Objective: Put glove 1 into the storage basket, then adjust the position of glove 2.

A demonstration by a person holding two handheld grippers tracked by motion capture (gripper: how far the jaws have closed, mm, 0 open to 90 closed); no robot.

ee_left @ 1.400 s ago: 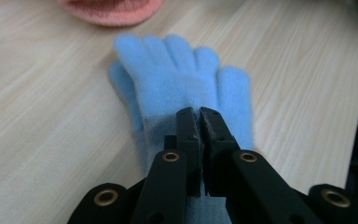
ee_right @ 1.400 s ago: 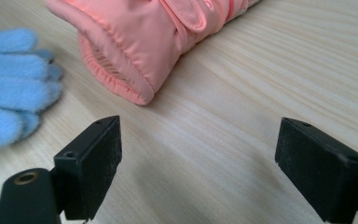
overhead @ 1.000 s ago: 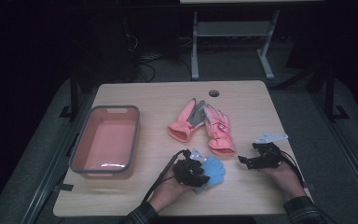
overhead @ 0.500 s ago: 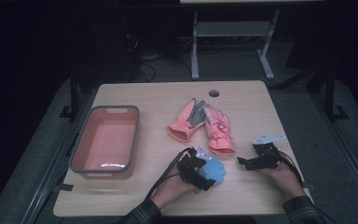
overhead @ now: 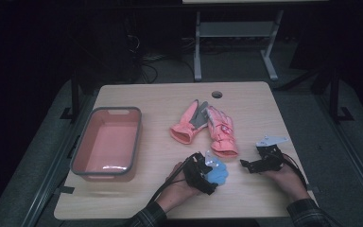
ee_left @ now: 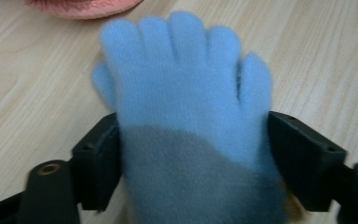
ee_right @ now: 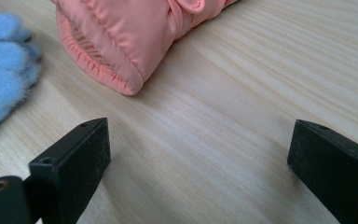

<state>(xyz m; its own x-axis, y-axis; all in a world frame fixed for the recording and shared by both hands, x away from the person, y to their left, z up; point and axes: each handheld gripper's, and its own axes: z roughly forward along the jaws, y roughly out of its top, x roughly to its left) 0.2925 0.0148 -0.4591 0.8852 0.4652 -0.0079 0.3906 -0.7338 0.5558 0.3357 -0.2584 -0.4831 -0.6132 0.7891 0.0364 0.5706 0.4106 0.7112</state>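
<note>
A fuzzy light-blue glove (ee_left: 186,107) with a grey cuff lies between the jaws of my left gripper (overhead: 203,171), which is shut on it near the table's front middle. The glove's fingers (overhead: 217,171) point right in the high view. Two pink padded gloves (overhead: 205,128) lie side by side at the table's centre, just beyond the blue one. My right gripper (overhead: 246,165) stands open low over the bare wood at the front right, its jaws wide apart; the cuff of one pink glove (ee_right: 121,42) lies just ahead of it and the blue glove's fingertips (ee_right: 4,56) at its left.
A pink tub (overhead: 106,144) with a grey rim stands on the left half of the table. A round cable hole (overhead: 217,94) is near the far edge. Beyond the table is a dark floor with a metal stand (overhead: 234,42).
My left gripper with the blue glove has shifted slightly right and toward the front. The right gripper has drawn a little closer to the front edge and leftward.
</note>
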